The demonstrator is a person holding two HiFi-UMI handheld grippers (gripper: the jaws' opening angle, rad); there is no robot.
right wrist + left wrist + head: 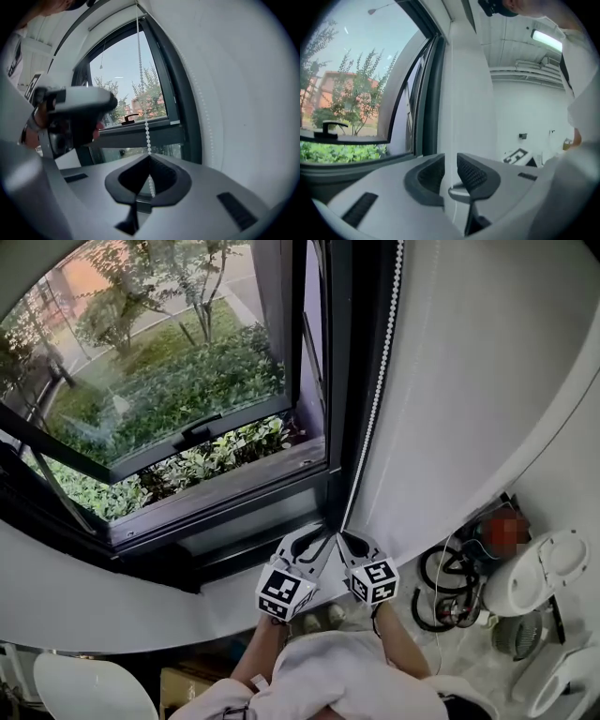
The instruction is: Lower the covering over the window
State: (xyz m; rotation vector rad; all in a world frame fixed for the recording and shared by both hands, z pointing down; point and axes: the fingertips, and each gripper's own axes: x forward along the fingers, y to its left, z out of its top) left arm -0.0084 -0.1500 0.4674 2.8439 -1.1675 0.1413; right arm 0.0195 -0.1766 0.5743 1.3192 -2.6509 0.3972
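One window (169, 390) behind two tools: right tool (149, 158) pinching one bead chain (142, 70), left tool (451, 160) spread.

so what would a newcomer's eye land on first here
The open window fills the head view's upper left, green shrubs outside. Along its right edge hangs a white bead chain; the right gripper is shut on it low down, the left gripper beside it has jaws apart.

Green shrubs (206, 367) and trees (183, 273) outside, black cables (448, 594) tangled on the floor beside a white appliance (539, 573), ceiling light (546, 40) on
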